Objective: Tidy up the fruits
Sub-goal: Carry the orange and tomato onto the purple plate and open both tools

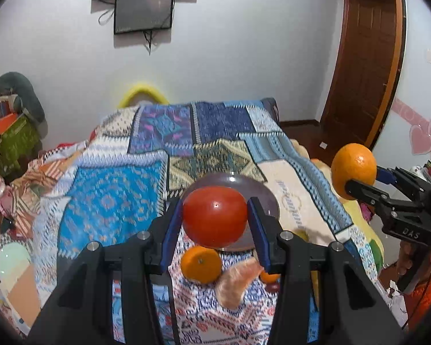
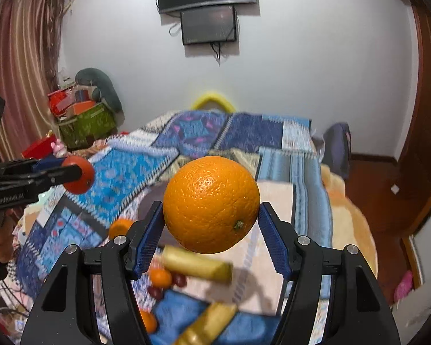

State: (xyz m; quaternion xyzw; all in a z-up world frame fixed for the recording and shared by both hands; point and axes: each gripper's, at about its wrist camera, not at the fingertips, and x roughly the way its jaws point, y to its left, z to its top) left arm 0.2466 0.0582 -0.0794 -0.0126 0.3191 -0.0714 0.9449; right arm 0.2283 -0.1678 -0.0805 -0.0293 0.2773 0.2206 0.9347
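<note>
My left gripper (image 1: 215,220) is shut on a red tomato (image 1: 214,215) and holds it above a grey plate (image 1: 265,198) on the patterned blanket. My right gripper (image 2: 211,222) is shut on a large orange (image 2: 211,204), held up in the air; it also shows at the right of the left wrist view (image 1: 354,169). The tomato also shows at the left of the right wrist view (image 2: 80,174). On the blanket lie a small mandarin (image 1: 201,264), a peeled citrus segment (image 1: 235,283), bananas (image 2: 196,264), more mandarins (image 2: 161,277) and red grapes (image 2: 179,279).
The patchwork blanket (image 1: 109,201) covers a bed that runs to the far wall. A green box of clutter (image 2: 86,123) stands at the far left. A wooden door (image 1: 365,66) and bare floor (image 2: 370,178) lie to the right. A screen (image 2: 208,26) hangs on the wall.
</note>
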